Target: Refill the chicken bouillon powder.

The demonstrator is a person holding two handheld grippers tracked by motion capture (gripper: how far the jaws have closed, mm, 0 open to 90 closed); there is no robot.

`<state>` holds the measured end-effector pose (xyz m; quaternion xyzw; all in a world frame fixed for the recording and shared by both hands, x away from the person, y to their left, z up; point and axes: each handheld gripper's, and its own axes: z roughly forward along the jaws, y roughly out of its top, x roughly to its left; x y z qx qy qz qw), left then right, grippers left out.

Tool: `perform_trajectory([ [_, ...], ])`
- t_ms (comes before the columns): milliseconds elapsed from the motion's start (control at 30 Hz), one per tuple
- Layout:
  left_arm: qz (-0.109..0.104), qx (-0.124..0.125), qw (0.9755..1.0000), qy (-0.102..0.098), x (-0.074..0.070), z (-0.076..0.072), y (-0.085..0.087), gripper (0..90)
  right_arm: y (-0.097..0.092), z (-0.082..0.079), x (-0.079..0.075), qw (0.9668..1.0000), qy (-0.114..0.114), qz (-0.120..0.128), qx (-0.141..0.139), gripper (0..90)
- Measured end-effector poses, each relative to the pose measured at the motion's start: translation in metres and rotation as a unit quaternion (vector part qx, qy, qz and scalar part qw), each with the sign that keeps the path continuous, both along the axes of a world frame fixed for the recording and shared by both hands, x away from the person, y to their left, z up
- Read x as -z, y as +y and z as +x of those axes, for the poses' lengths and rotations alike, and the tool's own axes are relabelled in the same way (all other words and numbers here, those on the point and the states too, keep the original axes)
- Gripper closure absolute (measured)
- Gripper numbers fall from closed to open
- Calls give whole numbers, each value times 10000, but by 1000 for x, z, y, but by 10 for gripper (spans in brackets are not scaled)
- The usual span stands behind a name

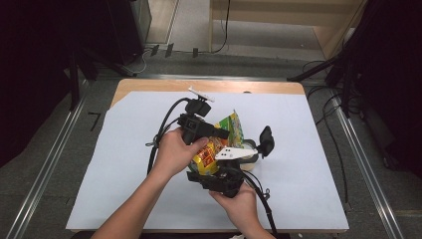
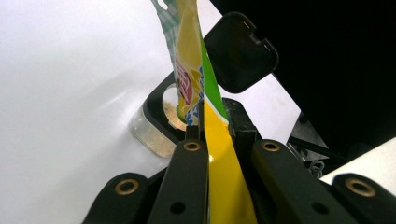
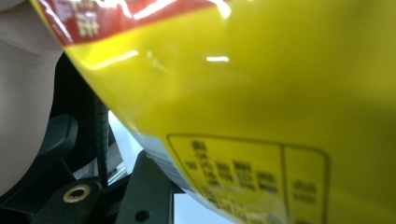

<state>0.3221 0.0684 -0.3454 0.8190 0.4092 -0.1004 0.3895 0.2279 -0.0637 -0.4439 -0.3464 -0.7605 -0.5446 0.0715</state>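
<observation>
One crinkly yellow-and-green foil snack bag is on show, and one clear plastic jar with a black rim stands beside it with one black hinged square lid flipped up. Two black hand-held tongs are counted, the left tongs and the right tongs, each carried by one of two bare hands. One wooden bench bears one large white paper sheet.
</observation>
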Motion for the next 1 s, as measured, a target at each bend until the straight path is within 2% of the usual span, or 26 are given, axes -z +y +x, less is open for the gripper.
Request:
perform_trajectory([
  [100, 23, -37, 10000, -30, 0, 0, 0, 886, 0, 0, 0, 10000, -15, -33, 9, 694],
  [133, 30, -43, 10000, 61, 1, 1, 0, 886, 0, 0, 0, 10000, -15, -44, 28, 694],
  [167, 57, -60, 9999, 60, 1, 1, 0, 884, 1, -1, -1, 10000, -18, -83, 10, 690],
  [233, 15, -125, 9999, 83, 1, 1, -1, 879, 4, -1, -3, 9995, -101, -296, -27, 622],
  [267, 15, -125, 9999, 83, 1, 1, -1, 875, 4, -1, -3, 9995, -101, -296, -27, 622],
  [300, -43, -152, 9998, 148, 2, 1, -1, 875, 6, -2, -3, 9988, -191, -439, -30, 587],
  [333, -43, -133, 9995, 286, 3, 3, 0, 859, 8, -3, -4, 9986, -200, -490, -9, 672],
  [367, -85, -127, 9993, 343, 3, 4, 1, 859, 8, -3, -4, 9986, -200, -490, -9, 672],
  [400, -134, -114, 9989, 426, 5, 5, 1, 849, 7, -3, -4, 9989, -156, -447, -10, 685],
  [500, -260, -41, 9986, 469, 5, 6, 2, 735, 4, -1, -4, 9994, -27, -354, -54, 694],
  [567, -309, 13, 9984, 469, 4, 5, 2, 721, 2, 0, -4, 9998, 75, -189, -50, 696],
  [600, -374, 55, 9983, 443, 3, 6, 4, 688, -1, 2, -5, 9998, 188, 8, -47, 696],
  [633, -374, 55, 9983, 443, 3, 6, 4, 670, -1, 2, -5, 9998, 188, 8, -47, 696],
  [700, -444, 32, 9981, 422, 1, 5, 6, 660, -5, 5, -5, 9994, 286, 184, -16, 695],
  [767, -419, 21, 9980, 466, 1, 5, 5, 665, -6, 5, -5, 9993, 318, 213, -15, 693],
  [1000, -212, -39, 9991, 354, 1, 2, 2, 793, -3, 4, -4, 9996, 251, 123, -15, 665],
])
